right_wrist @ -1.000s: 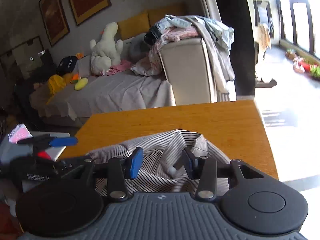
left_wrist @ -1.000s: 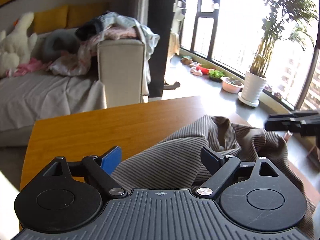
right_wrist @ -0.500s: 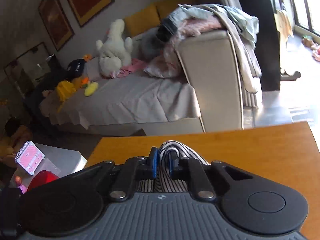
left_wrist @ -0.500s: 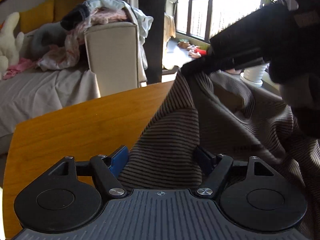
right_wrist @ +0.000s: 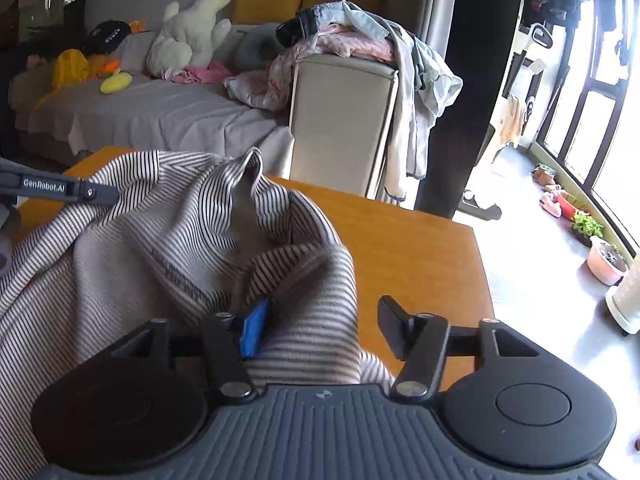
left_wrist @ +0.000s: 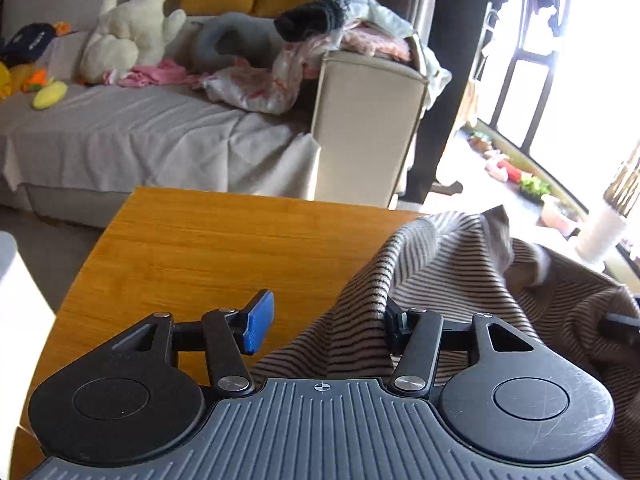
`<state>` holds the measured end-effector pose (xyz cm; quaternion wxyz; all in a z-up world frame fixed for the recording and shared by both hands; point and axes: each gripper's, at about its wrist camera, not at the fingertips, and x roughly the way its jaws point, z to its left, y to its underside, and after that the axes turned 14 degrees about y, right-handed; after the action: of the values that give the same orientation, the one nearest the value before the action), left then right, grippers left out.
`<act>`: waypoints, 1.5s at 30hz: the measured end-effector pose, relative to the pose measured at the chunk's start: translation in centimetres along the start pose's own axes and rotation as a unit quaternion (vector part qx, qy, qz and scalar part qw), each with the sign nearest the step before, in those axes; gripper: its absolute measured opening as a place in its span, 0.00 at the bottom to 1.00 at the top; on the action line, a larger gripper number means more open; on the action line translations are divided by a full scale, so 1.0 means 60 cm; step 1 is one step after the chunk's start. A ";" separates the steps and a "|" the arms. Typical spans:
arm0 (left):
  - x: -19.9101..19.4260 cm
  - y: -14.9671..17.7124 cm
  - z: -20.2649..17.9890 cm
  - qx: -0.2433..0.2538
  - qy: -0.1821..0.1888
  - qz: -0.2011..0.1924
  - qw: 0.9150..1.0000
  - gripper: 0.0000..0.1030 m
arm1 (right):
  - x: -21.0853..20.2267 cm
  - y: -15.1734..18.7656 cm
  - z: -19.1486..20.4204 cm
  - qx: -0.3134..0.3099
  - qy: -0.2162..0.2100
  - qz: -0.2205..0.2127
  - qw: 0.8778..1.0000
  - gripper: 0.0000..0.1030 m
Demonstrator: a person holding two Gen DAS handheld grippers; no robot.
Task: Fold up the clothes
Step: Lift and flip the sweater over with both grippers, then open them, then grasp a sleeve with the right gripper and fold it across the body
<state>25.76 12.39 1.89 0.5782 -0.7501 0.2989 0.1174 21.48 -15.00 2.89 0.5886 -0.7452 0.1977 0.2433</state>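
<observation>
Striped garment [right_wrist: 168, 240]: soft knit, thin dark lines on pale beige-grey, lying bunched in rumpled folds with one peaked ridge on the smooth, glossy orange wood-grain table [left_wrist: 208, 248]. Left gripper [left_wrist: 324, 320]: jaws spread wide, blue ribbed pad bare over the wood, cloth draped against the black finger, not pinched. Right gripper [right_wrist: 320, 326]: jaws wide apart with a fold lying between them, whereas 0.5 s ago they were clamped on the fabric and holding it lifted.

A home living room: covered sofa [right_wrist: 160, 116], plush toy [right_wrist: 192, 28], wooden table [left_wrist: 208, 248].
</observation>
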 end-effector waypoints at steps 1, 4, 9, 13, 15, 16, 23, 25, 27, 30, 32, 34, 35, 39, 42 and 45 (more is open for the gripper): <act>0.004 0.010 -0.006 0.009 -0.001 0.004 1.000 0.84 | -0.005 0.019 -0.005 -0.002 0.002 0.003 1.000 0.67; 0.014 0.038 -0.019 0.028 -0.007 0.020 0.999 0.84 | -0.021 0.066 -0.017 -0.009 0.002 0.012 1.000 0.67; -0.029 0.075 -0.023 0.035 -0.015 0.047 0.998 0.86 | -0.067 0.097 0.004 -0.076 -0.025 0.015 0.997 0.61; -0.072 0.101 -0.045 0.091 -0.012 0.058 0.994 0.74 | -0.117 0.109 0.014 -0.123 -0.006 -0.016 0.992 0.35; -0.081 0.096 -0.055 0.114 -0.016 0.054 0.992 0.37 | -0.136 0.092 0.002 -0.116 -0.012 -0.024 0.993 0.17; -0.084 0.086 -0.057 0.118 -0.019 0.052 0.991 0.30 | -0.145 0.072 -0.012 -0.100 -0.024 -0.027 0.994 0.15; -0.064 -0.018 0.012 0.054 -0.056 0.044 0.996 0.15 | -0.055 -0.073 -0.178 0.096 -0.030 -0.038 0.994 0.14; -0.043 -0.027 0.039 0.040 -0.076 0.052 0.995 0.15 | 0.034 -0.068 -0.188 0.110 0.006 0.004 0.994 0.17; -0.023 -0.026 0.056 0.034 -0.086 0.060 0.994 0.16 | 0.115 -0.046 -0.177 0.096 0.050 0.050 0.993 0.18; -0.002 -0.020 0.071 0.035 -0.095 0.069 0.992 0.20 | 0.156 -0.022 -0.170 0.096 0.071 0.058 0.991 0.28; 0.002 -0.021 0.074 0.035 -0.096 0.069 0.992 0.23 | 0.156 -0.017 -0.172 0.095 0.076 0.051 0.991 0.36; 0.001 -0.027 0.076 0.030 -0.094 0.065 0.993 0.31 | 0.144 -0.017 -0.176 0.074 0.092 0.050 0.992 0.46; -0.002 -0.031 0.077 0.024 -0.091 0.063 0.994 0.39 | 0.136 -0.014 -0.177 0.061 0.103 0.048 0.992 0.48; -0.033 -0.045 0.069 -0.008 -0.069 0.035 0.997 0.53 | 0.076 0.005 -0.184 0.057 0.124 0.026 0.990 0.48; -0.072 -0.041 0.031 0.006 -0.054 0.006 0.999 0.63 | 0.011 0.026 -0.201 0.082 0.122 -0.002 0.989 0.48; -0.102 -0.021 -0.026 0.025 -0.009 -0.016 1.000 0.78 | -0.054 0.055 -0.216 0.107 0.114 -0.013 0.988 0.48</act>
<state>21.38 13.04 6.54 0.6010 -0.7393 0.2841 0.1074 18.66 -28.34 4.70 0.6419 -0.7033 0.2784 0.1263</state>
